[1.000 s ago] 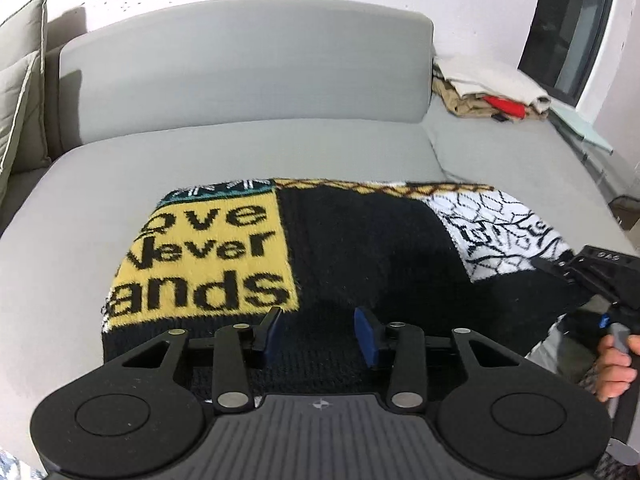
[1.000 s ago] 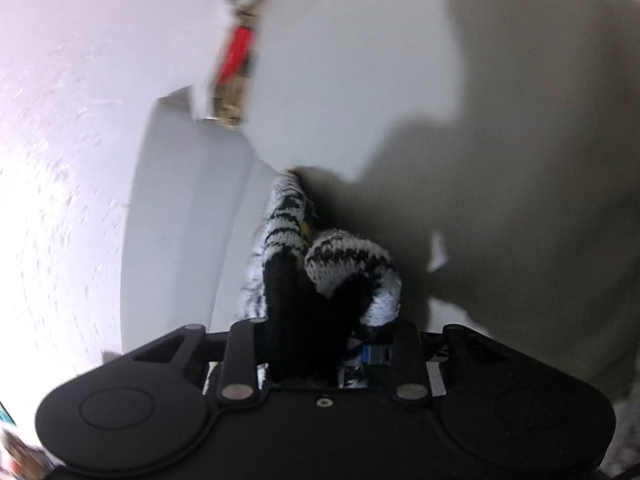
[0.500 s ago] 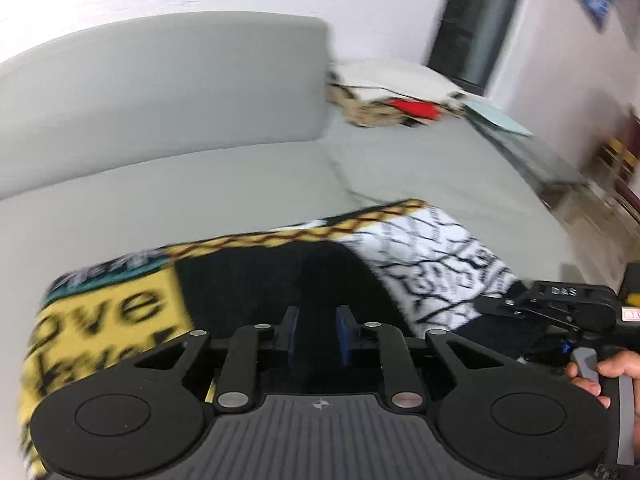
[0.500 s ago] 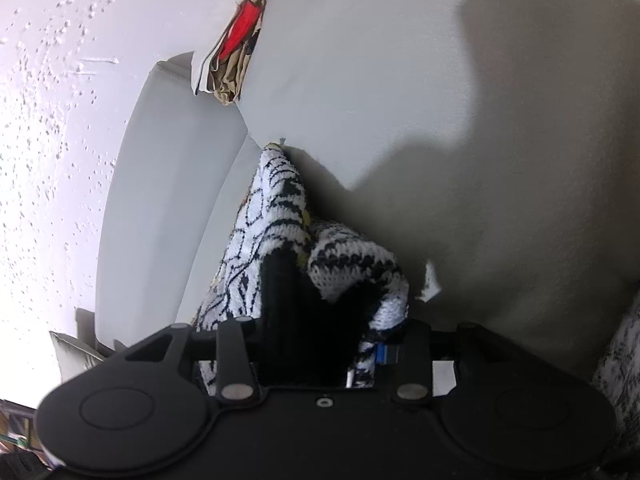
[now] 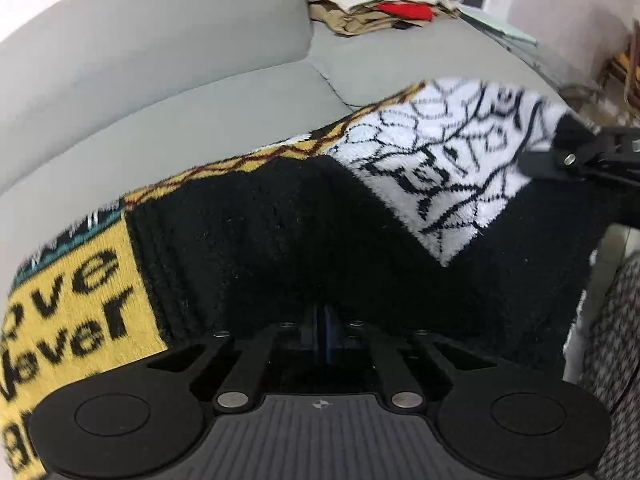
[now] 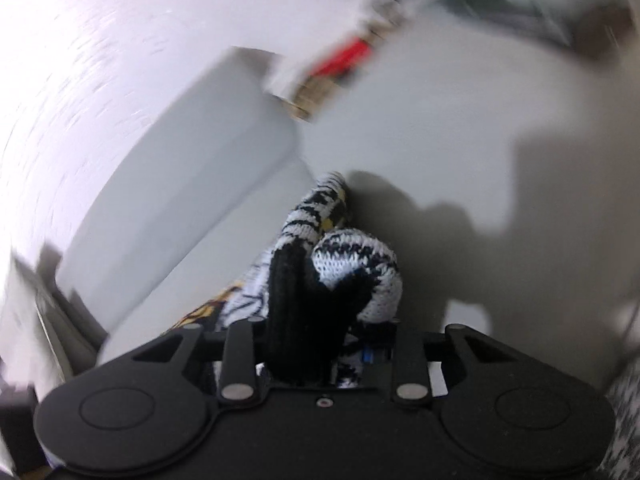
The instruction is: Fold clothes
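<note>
A knitted sweater in black, with a yellow lettered panel and a white black-lined panel, lies on the grey sofa. My left gripper is shut on its black near edge, which is lifted toward the camera. My right gripper is shut on a bunched black and white corner of the sweater. It also shows at the right of the left wrist view, holding the sweater's right corner.
A pile of beige, white and red clothes lies on the sofa at the back right. The sofa backrest rises behind the sweater. A checked fabric shows at the right edge.
My left gripper closed from open onto the sweater's black front edge and lifted it. The view swung right. My right gripper kept its hold and turned with the corner.
</note>
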A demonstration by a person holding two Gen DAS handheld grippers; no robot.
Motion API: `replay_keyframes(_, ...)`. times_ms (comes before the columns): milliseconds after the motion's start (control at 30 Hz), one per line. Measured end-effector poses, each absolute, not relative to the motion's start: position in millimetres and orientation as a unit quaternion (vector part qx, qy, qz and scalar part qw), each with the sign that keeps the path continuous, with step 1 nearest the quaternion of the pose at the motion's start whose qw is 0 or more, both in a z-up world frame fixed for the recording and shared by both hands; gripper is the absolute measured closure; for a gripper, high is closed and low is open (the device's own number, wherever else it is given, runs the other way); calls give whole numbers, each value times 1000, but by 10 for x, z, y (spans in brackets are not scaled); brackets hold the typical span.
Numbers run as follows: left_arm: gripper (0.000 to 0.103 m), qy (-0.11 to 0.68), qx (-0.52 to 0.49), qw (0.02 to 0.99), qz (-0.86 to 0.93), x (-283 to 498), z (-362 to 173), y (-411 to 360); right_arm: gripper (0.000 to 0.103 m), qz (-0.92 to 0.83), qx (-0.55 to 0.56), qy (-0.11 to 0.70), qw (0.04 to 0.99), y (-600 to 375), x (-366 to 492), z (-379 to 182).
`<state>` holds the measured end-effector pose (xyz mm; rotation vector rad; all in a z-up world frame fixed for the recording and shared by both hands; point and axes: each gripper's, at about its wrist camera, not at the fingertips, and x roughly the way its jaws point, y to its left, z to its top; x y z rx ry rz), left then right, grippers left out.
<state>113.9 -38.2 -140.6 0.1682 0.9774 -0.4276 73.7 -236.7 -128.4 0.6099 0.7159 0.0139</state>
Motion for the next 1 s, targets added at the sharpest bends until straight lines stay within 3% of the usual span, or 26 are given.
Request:
replay_keyframes(200,98,446,28,873,-195,1040,-1200,-179,74,31,153,303,940,-1708,638,-680)
replay_keyframes(267,91,437,-9,880,-188,941,-1059,81,74,42,112,288,950,-1492,608,-561)
replay_keyframes(500,90,392,-47,915,-82,512,-740,1191,75,77,-20,243,967,-699,580,-309)
replay_keyframes(600,98,409,-58,909,-45,540,-838,1609,75,100,-66,230,966,-369,546,-302)
replay_keyframes(700,98,448,-71,889,-57,583,-1109,1786,75,126,-102,224,961,-61,518,-322)
replay_keyframes(1000,101,435,-117,891,-66,473,-1184,1987,76,197,-210,231,929,831,472,-475)
